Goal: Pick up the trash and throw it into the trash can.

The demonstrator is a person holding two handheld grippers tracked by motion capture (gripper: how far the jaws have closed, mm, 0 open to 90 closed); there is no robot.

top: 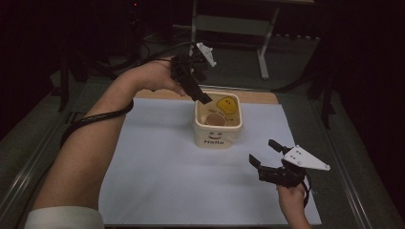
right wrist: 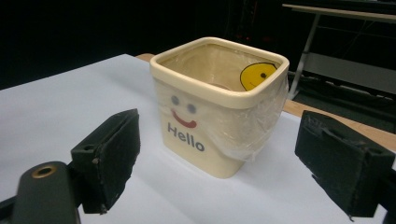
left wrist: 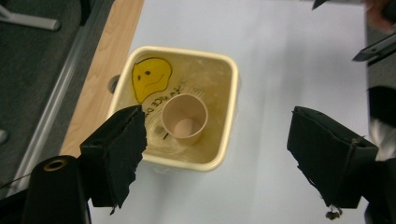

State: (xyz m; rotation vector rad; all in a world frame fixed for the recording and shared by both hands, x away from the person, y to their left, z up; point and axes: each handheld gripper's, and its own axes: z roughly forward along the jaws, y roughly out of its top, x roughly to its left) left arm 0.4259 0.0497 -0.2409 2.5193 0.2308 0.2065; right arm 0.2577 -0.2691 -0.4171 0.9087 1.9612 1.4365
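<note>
White sheet-covered tabletop [top: 167, 162] carries a cream square plastic pot [top: 218, 136] printed "Hello", mid-sheet toward the far edge, film-wrapped. Small tan paper cup [left wrist: 184, 117] stands upright inside it. Left gripper [top: 203, 98] hovers above the pot's rim, jaws apart, empty. Right gripper [top: 264, 151] near the pot's right front, jaws apart, empty.

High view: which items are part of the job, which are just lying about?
In play:
- left gripper, open over the bin
- cream "Hello" bin
- paper cup inside it
- right gripper, open

Lying about:
- metal stand beyond the table
- white mat
</note>
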